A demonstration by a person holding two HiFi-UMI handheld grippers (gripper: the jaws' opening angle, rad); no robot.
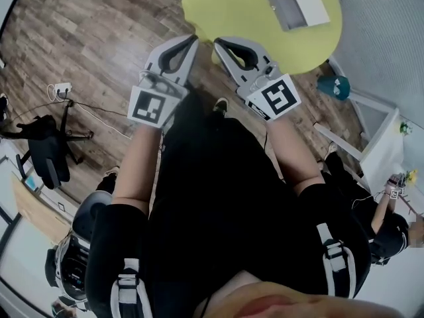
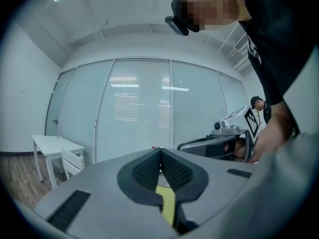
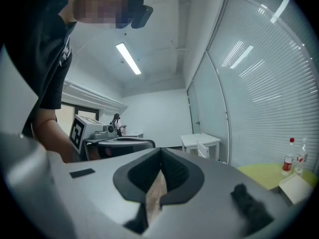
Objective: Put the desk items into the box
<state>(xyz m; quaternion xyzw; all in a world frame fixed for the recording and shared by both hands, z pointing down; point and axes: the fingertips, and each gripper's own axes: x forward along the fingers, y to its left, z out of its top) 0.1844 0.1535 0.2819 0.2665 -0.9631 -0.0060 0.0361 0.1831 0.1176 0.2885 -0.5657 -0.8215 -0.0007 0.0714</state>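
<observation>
In the head view both grippers are held out side by side over the wooden floor, just short of a round yellow-green table (image 1: pixel 238 12). On that table lies a white and grey box (image 1: pixel 295 2). My left gripper (image 1: pixel 193 40) is shut with nothing between its pads. My right gripper (image 1: pixel 218 43) is shut and empty too. The left gripper view has shut jaws (image 2: pixel 160 152) pointing level at a glass wall, with the right gripper (image 2: pixel 219 146) beside them. From the right gripper (image 3: pixel 160 152), the table edge (image 3: pixel 264 173), a bottle (image 3: pixel 287 163) and the white box (image 3: pixel 295 187) lie at the right.
A black office chair (image 1: pixel 46 150) and a power strip with cables (image 1: pixel 61 89) are on the floor to the left. A teal object (image 1: pixel 333 86) and a seated person (image 1: pixel 377 220) are to the right. A small white table with a chair (image 2: pixel 55 151) stands by the glass wall.
</observation>
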